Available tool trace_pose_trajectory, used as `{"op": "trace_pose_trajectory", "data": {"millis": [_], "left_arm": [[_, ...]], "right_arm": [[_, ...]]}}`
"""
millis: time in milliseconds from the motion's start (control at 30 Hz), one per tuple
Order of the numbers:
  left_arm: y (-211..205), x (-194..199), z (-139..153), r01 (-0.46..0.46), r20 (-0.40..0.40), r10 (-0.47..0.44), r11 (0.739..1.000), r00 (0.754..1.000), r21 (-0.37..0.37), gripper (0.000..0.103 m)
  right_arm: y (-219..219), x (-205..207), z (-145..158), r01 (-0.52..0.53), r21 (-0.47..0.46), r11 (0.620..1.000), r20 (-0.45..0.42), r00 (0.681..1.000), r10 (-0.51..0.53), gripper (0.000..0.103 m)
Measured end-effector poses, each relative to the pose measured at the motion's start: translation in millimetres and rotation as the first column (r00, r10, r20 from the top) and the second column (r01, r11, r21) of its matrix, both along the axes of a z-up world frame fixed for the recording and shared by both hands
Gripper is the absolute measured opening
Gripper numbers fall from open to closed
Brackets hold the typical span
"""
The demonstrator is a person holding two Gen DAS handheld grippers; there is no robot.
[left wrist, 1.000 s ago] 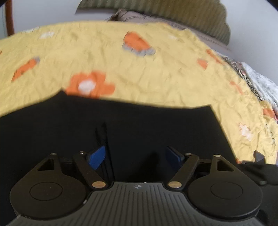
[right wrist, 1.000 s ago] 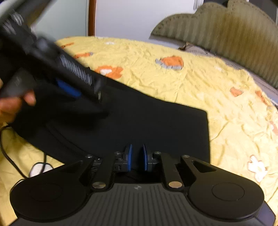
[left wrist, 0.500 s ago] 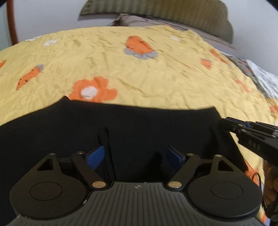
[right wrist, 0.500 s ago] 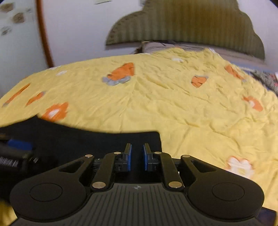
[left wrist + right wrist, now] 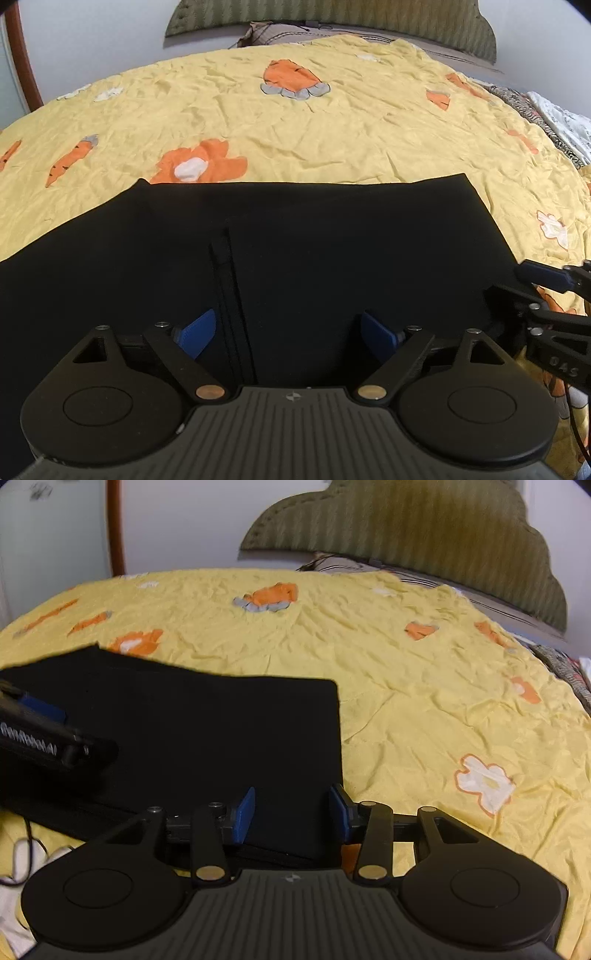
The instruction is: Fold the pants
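I can read little here. From the left wrist, the right gripper [image 5: 554, 291] carries raised letters "DAS" on its black body. From the right wrist, white lettering on the left gripper [image 5: 44, 716] is too blurred to read.

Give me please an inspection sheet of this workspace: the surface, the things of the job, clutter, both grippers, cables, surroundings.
Surface: bed with a wrinkled yellow bedspread, orange and white prints.
Job's things: black pants, lying flat, a seam running down the middle.
Clutter: a white object at the near left edge, cannot tell what it is.
Grippers: left gripper open above the pants; right gripper open at the pants' right edge; neither holds fabric.
Cables: a thin dark cable on the bedspread beside the white object.
Surroundings: olive padded headboard, striped pillow, white wall, brown wooden frame.
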State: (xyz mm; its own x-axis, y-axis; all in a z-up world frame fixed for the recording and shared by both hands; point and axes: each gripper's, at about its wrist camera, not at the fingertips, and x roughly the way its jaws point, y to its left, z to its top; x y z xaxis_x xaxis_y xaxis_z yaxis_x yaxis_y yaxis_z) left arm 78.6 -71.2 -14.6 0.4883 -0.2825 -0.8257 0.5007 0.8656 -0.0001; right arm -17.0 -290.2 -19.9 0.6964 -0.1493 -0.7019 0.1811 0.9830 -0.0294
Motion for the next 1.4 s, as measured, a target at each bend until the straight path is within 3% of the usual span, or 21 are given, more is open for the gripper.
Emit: {"op": "trace_pose_trajectory", "data": {"millis": [67,167,267,300,367,500,567,667,767,833,900,1000,1033,1100,1233,1300,1400], "left_arm": [[1,-1,1,-0.017,0.000,0.017,1.000,1.000,0.000,0.089],[1,-5,1,-0.026,0.001,0.026,1.000,1.000,0.006,0.090],[5,-12,4,-0.031,0.008,0.031,0.999,0.999,0.012,0.091],[7,-15,5,-0.035,0.012,0.035,0.999,0.999,0.012,0.091],[13,-19,7,-0.051,0.010,0.051,0.999,0.999,0.005,0.091],[30,-25,17,-0.089,-0.027,0.088,0.996,0.996,-0.028,0.091],[46,-33,25,-0.112,-0.023,0.111,0.992,0.994,-0.056,0.091],[79,-52,41,-0.131,0.017,0.133,0.989,0.991,-0.068,0.091],[118,-76,61,-0.116,0.091,0.116,0.993,0.989,0.002,0.091],[152,-96,78,-0.175,0.192,0.158,0.982,0.969,0.076,0.092],[188,-114,100,-0.257,0.297,0.209,0.957,0.932,0.133,0.094],[217,-129,128,-0.346,0.424,0.249,0.923,0.871,0.169,0.101],[217,-130,135,-0.342,0.442,0.237,0.923,0.865,0.174,0.101],[207,-126,138,-0.286,0.433,0.195,0.946,0.880,0.155,0.102],[174,-99,114,-0.149,0.243,0.148,0.989,0.959,-0.017,0.101],[149,-80,95,-0.128,0.139,0.139,0.988,0.980,-0.087,0.098],[121,-65,81,-0.118,0.083,0.129,0.985,0.988,-0.125,0.087]], "right_arm": [[-1,-3,4,0.007,0.016,1.000,0.030,1.000,-0.007,0.046],[3,0,-5,-0.007,-0.034,0.999,-0.019,1.000,0.006,0.053],[6,-6,5,0.022,-0.012,1.000,0.007,1.000,-0.022,0.055],[8,-9,9,0.016,-0.001,1.000,0.025,1.000,-0.016,0.058],[15,-13,19,0.007,-0.004,1.000,0.052,0.999,-0.006,0.076],[35,-19,41,-0.013,-0.031,0.999,0.095,0.995,0.016,0.079],[45,-25,52,-0.032,-0.017,0.999,0.129,0.991,0.034,0.085],[63,-36,62,-0.057,-0.018,0.998,0.157,0.986,0.059,0.095],[80,-47,65,-0.116,0.009,0.993,0.153,0.982,0.114,0.096],[88,-54,65,-0.160,0.072,0.985,0.145,0.978,0.149,0.096],[94,-57,64,-0.205,0.166,0.965,0.125,0.975,0.185,0.096],[99,-57,61,-0.250,0.272,0.929,0.132,0.966,0.221,0.096],[101,-54,60,-0.242,0.275,0.930,0.126,0.969,0.214,0.096],[106,-46,55,-0.188,0.259,0.947,0.088,0.981,0.171,0.096],[110,-39,46,-0.131,0.203,0.970,0.061,0.991,0.121,0.096],[105,-42,43,-0.075,0.158,0.985,0.072,0.995,0.064,0.096],[89,-47,43,-0.015,0.152,0.988,0.088,0.996,0.002,0.096]]}}
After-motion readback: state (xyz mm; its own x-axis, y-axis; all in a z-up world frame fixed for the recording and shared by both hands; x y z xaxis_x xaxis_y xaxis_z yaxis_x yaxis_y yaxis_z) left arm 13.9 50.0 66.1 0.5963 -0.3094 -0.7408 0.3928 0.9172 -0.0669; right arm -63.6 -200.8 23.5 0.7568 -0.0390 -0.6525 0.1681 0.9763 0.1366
